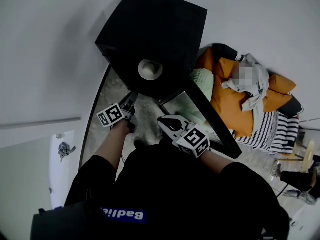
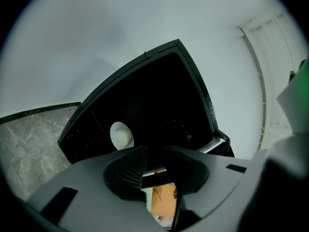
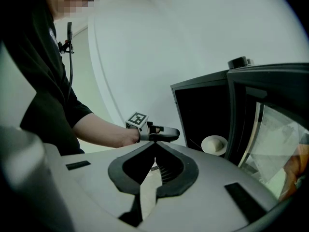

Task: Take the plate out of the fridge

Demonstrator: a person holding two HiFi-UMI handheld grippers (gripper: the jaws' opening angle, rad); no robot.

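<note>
A white plate with a pale round lump on it sits inside the black fridge, whose glass door stands swung open. In the left gripper view the plate lies just beyond my left gripper. Its jaws stand apart, and only the door's edge and orange cloth show through the gap. In the head view the left gripper hangs in front of the fridge opening. My right gripper is shut and empty, back from the fridge beside the door, with the plate ahead to its right.
A heap of orange cushions and striped cloth lies behind the open door. Marbled floor runs along the fridge's left side, below a white wall. The sleeve and arm of the person holding the grippers fill the left of the right gripper view.
</note>
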